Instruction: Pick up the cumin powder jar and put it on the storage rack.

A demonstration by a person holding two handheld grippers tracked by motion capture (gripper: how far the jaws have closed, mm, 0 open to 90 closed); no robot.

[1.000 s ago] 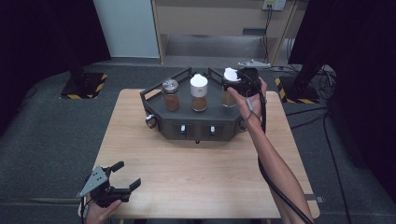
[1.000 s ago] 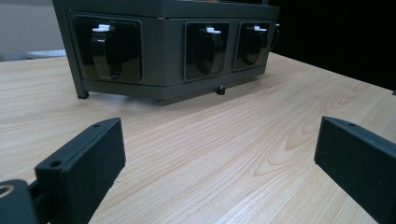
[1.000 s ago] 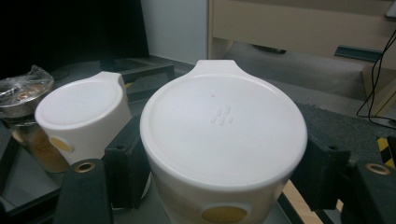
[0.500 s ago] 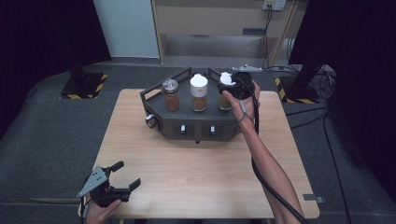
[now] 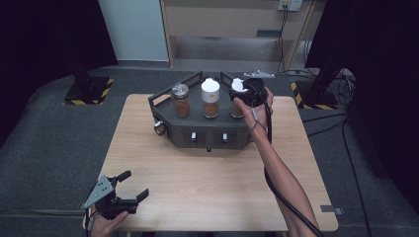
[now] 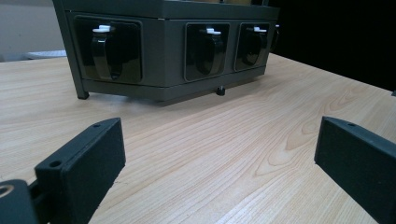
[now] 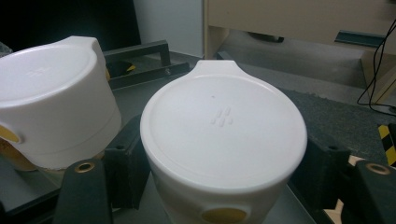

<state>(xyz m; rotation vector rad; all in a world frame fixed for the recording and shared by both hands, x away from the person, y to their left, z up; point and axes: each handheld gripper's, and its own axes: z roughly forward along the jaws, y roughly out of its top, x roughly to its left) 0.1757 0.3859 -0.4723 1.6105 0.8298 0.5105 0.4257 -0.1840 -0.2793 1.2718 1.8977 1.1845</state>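
Right gripper view: right gripper (image 7: 219, 186) clamped on white-capped spice jar (image 7: 223, 140), jar upright between pads; left gripper (image 5: 129, 190) open, empty, well apart.

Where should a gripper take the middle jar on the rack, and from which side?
Grip the middle jar by its white cap, coming from above and the table's near side. It stands upright in the rack between two other jars, so the cap's front and back are freer than its flanks. The cap is wide and round; open the jaws well.
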